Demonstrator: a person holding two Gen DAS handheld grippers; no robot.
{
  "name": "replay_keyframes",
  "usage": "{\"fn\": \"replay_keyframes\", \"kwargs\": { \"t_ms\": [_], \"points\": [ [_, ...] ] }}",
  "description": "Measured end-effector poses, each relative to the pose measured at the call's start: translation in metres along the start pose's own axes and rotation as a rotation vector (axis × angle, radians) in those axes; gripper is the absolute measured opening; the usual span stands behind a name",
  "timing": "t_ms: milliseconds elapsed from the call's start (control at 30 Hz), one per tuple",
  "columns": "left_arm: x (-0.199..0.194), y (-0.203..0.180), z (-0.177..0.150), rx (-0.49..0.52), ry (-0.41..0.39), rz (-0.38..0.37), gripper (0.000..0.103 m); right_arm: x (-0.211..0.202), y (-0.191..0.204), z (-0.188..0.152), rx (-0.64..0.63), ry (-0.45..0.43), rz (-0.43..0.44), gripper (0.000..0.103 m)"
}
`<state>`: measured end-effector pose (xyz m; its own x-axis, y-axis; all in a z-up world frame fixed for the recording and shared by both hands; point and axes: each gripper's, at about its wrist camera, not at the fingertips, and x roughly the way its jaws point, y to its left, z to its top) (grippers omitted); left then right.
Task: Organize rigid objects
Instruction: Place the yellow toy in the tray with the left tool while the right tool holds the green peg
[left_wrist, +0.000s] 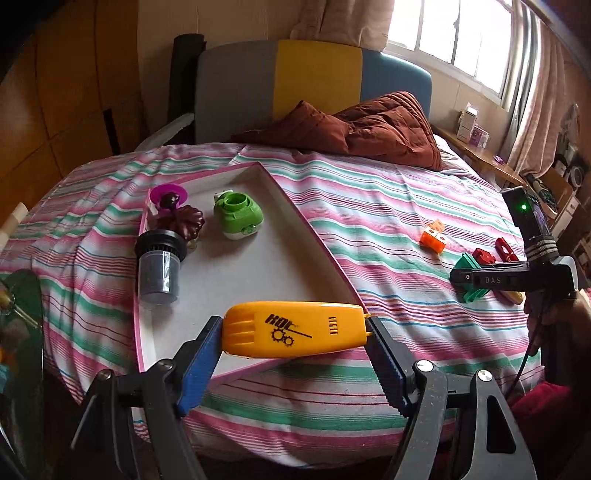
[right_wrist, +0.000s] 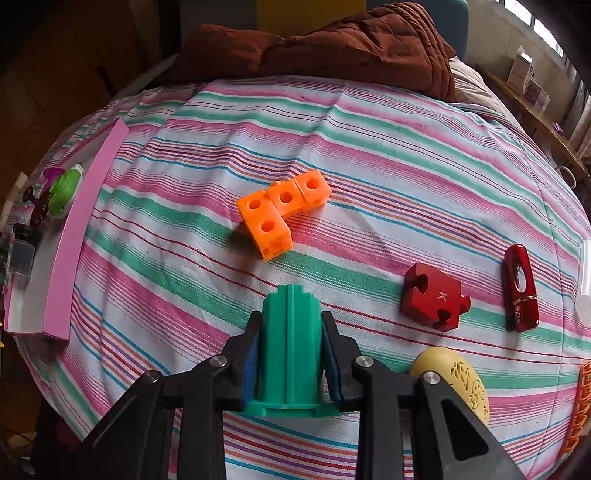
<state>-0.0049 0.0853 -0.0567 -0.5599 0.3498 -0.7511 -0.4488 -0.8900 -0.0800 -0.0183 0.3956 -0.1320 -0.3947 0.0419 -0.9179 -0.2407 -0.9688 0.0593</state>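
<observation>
Left wrist view: left gripper (left_wrist: 295, 338) clamps the yellow toy casing (left_wrist: 295, 334) by its ends, long axis crosswise; right gripper (right_wrist: 290, 347) pinches the green ribbed piece (right_wrist: 290, 343), pointing away.

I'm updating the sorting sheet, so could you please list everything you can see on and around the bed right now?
yellow plastic case: 1, yellow, in left gripper over tray's near corner
green plastic part: 1, green, in right gripper
tray: 1, white with pink rim, on bed
green toy: 1, green, in tray
capped jar: 1, dark, in tray
maroon figure: 1, maroon, in tray
orange cubes: 1 joined cluster, orange, on sheet
puzzle block: 1, red, on sheet
red case: 1, red, on sheet
brown quilt: 1, brown, by headboard
left gripper: 1, black
right gripper: 1, black
</observation>
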Motion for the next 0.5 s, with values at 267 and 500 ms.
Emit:
{"fn": "replay_keyframes", "kwargs": {
  "t_ms": [267,500],
  "points": [
    [-0.004,0.052,0.010,-0.129,-0.001,0.032,0.076,0.002,0.007,-0.006,-0.041,-0.008,-0.043,0.030],
    [0.018,0.079,0.028,-0.283,0.079,-0.041,0.076,0.001,0.009,-0.006,-0.064,-0.015,-0.061,0.029]
  ]
}}
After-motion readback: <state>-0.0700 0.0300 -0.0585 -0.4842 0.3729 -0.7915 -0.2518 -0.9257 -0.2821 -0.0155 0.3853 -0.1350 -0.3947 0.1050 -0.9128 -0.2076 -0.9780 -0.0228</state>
